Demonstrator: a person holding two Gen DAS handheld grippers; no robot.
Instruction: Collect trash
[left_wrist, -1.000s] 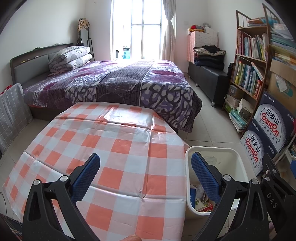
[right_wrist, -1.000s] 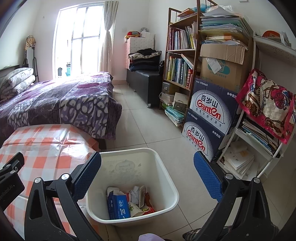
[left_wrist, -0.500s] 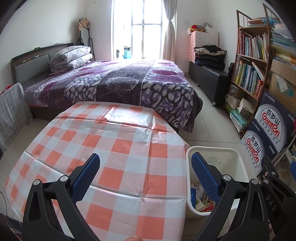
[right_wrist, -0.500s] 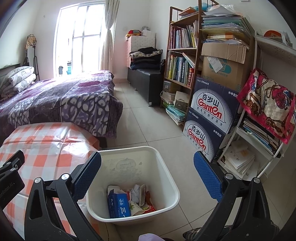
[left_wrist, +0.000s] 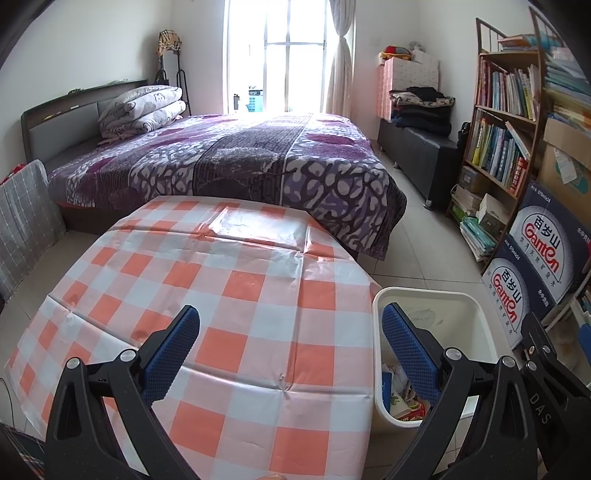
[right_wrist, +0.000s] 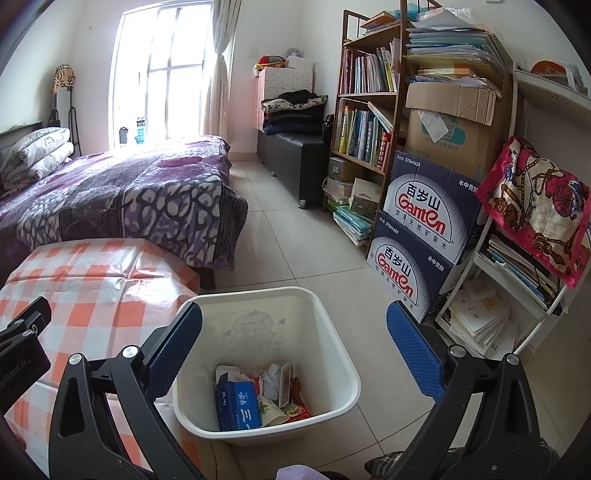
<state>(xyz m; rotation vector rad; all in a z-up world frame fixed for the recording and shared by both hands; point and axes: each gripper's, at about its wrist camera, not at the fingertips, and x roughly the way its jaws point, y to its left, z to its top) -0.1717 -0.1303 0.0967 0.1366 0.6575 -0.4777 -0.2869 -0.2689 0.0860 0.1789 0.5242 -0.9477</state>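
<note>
A white plastic bin stands on the tiled floor beside the table; it also shows in the left wrist view. Inside lie a blue carton, crumpled paper and wrappers. My right gripper is open and empty, held above the bin. My left gripper is open and empty above the table with the orange-and-white checked cloth. No trash shows on the cloth.
A bed with a purple cover stands behind the table. A bookshelf, stacked water cartons and a white rack with papers line the right wall. A black bench stands farther back.
Both grippers have drifted very slightly; the views are almost the same. Both stay open and empty.
</note>
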